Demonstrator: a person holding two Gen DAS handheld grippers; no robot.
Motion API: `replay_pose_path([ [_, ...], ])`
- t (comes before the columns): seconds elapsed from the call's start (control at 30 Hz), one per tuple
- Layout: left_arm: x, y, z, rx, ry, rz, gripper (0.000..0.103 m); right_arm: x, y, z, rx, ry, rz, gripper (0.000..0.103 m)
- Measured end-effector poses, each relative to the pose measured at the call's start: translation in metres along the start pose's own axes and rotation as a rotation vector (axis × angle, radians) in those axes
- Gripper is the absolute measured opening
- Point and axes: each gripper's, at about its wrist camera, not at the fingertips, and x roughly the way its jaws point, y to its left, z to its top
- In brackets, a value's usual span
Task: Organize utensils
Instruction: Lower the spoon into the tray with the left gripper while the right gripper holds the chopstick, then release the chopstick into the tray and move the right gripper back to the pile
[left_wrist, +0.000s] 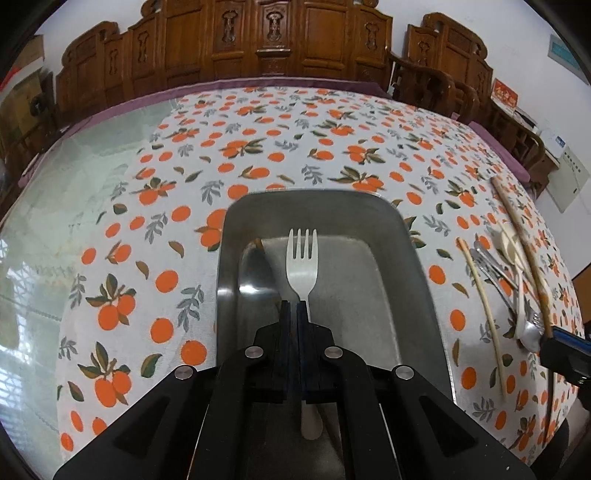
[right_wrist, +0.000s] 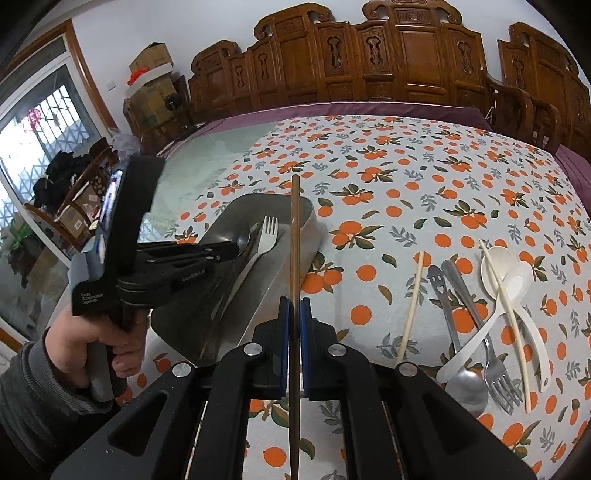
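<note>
A: Biggest first. Table (right_wrist: 424, 177) with orange-print cloth, one metal tray (left_wrist: 413, 258) on it, well left of the loose pile.

B: Grippers?

A: Left gripper (left_wrist: 297, 314) is clamped on a white fork (left_wrist: 303, 266), right over the tray, tines pointing away, handle running back between the jaws. Right gripper (right_wrist: 294, 310) is clamped on a brown chopstick (right_wrist: 294, 229), long axis straight ahead, tip over the tray's right wall.

B: Which is nearer the tray?

A: Left, it's already above the floor. Right needs to swing left, I'd say.

B: Already in the tray?

A: A metal spoon (left_wrist: 255, 269) and a brown stick end, partly hidden.

B: Loose pile count?

A: Right view: two white spoons (right_wrist: 498, 273), three pale chopsticks (right_wrist: 410, 306), one metal fork (right_wrist: 495, 373), one smiley-handled metal spoon (right_wrist: 461, 384).
</note>
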Motion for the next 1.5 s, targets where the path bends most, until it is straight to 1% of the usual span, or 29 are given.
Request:
replay_pose_path([
  [0.27, -0.03, 0.014, 0.004, -0.002, -0.069, -0.002, 0.006, 0.007, 0.01, 0.01, -0.001, -0.007, 0.021, 0.007],
  [0.33, -0.034, 0.021, 0.006, -0.016, -0.077, -0.003, 0.009, 0.012, 0.015, 0.014, 0.0, -0.007, 0.031, 0.007],
  [0.4, -0.041, 0.028, 0.007, -0.027, -0.093, -0.003, 0.015, 0.019, 0.018, 0.018, 0.004, -0.005, 0.044, 0.007],
  [0.47, -0.047, 0.034, 0.009, -0.034, -0.108, 0.001, 0.016, 0.024, 0.024, 0.022, 0.002, -0.003, 0.053, 0.007],
  [0.63, -0.057, 0.046, 0.01, -0.041, -0.129, 0.019, 0.017, 0.041, 0.036, 0.034, 0.011, 0.001, 0.078, 0.007],
  [0.67, -0.058, 0.05, 0.01, -0.047, -0.131, 0.022, 0.019, 0.044, 0.037, 0.036, 0.018, 0.001, 0.084, 0.007],
  [0.7, -0.06, 0.053, 0.01, -0.052, -0.133, 0.024, 0.023, 0.047, 0.038, 0.038, 0.025, 0.001, 0.089, 0.007],
  [0.77, -0.062, 0.059, 0.011, -0.064, -0.143, 0.027, 0.026, 0.056, 0.04, 0.044, 0.041, -0.001, 0.097, 0.007],
  [0.9, -0.065, 0.068, 0.011, -0.084, -0.146, 0.03, 0.027, 0.074, 0.041, 0.05, 0.071, 0.002, 0.105, 0.007],
  [0.93, -0.066, 0.07, 0.011, -0.089, -0.148, 0.031, 0.027, 0.077, 0.042, 0.051, 0.073, 0.0, 0.104, 0.007],
  [1.0, -0.067, 0.072, 0.012, -0.094, -0.151, 0.031, 0.032, 0.084, 0.045, 0.05, 0.07, 0.002, 0.092, 0.007],
  [1.07, -0.068, 0.073, 0.012, -0.098, -0.154, 0.033, 0.034, 0.092, 0.049, 0.046, 0.063, 0.008, 0.075, 0.007],
  [1.33, -0.068, 0.074, 0.012, -0.099, -0.158, 0.031, 0.035, 0.107, 0.052, 0.029, 0.031, 0.041, 0.035, 0.007],
  [1.4, -0.068, 0.073, 0.011, -0.098, -0.16, 0.031, 0.035, 0.106, 0.052, 0.029, 0.029, 0.038, 0.034, 0.01],
  [1.5, -0.069, 0.07, 0.012, -0.096, -0.161, 0.032, 0.035, 0.099, 0.05, 0.029, 0.019, 0.034, 0.045, 0.01],
])
